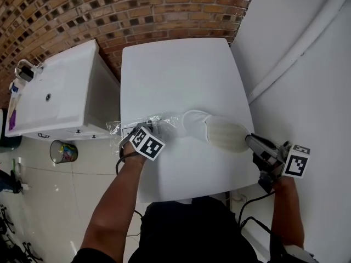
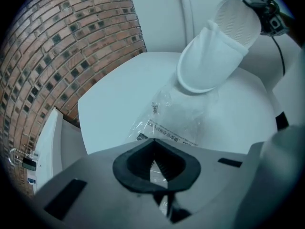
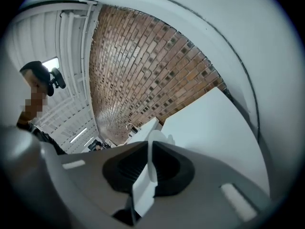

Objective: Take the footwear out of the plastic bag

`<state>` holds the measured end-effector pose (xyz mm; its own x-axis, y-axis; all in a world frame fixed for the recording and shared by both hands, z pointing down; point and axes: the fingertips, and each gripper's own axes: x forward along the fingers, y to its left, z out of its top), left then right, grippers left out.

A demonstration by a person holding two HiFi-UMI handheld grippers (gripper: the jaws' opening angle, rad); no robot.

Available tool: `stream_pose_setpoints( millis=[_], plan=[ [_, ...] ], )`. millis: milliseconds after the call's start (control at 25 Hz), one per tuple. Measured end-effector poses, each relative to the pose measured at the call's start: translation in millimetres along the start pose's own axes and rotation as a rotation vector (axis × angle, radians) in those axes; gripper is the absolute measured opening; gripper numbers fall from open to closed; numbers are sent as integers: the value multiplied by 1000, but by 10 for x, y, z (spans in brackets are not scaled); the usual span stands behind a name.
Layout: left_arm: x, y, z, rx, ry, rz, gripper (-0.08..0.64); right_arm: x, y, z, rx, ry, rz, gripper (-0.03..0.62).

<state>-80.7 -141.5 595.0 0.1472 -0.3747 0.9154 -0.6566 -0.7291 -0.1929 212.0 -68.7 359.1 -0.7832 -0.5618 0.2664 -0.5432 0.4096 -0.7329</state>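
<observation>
In the head view, a white table (image 1: 181, 75) stands against a brick wall (image 1: 109, 10). On it lies a clear plastic bag (image 1: 159, 122), with a white slipper (image 1: 211, 129) at its open end. The left tongs (image 1: 137, 129) are at the bag's near end, and the right tongs (image 1: 251, 141) meet the slipper's heel end. A washbasin unit (image 1: 60, 92) stands to the left, with a bin (image 1: 63, 151) below it.

In the left gripper view, the left tongs (image 2: 153, 163) are clamped shut on the crinkled bag (image 2: 176, 118). The slipper (image 2: 209, 61) hangs tilted above the table, its lower rim touching the bag. Whether the toe is still inside the bag is unclear.

In the right gripper view, the right tongs (image 3: 148, 163) pinch the slipper's thin white edge (image 3: 151, 149).
</observation>
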Motion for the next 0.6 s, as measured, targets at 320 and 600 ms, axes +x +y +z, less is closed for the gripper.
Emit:
stream_pose_setpoints(
  millis=[320,600],
  plan=[
    [84,21,300,-16,-32,-6,8,-361,318,50,-13,-24,50,32],
    [-29,-96,436,-113,-110,-93,79,-261,510,-165,43,16,153,32]
  ],
)
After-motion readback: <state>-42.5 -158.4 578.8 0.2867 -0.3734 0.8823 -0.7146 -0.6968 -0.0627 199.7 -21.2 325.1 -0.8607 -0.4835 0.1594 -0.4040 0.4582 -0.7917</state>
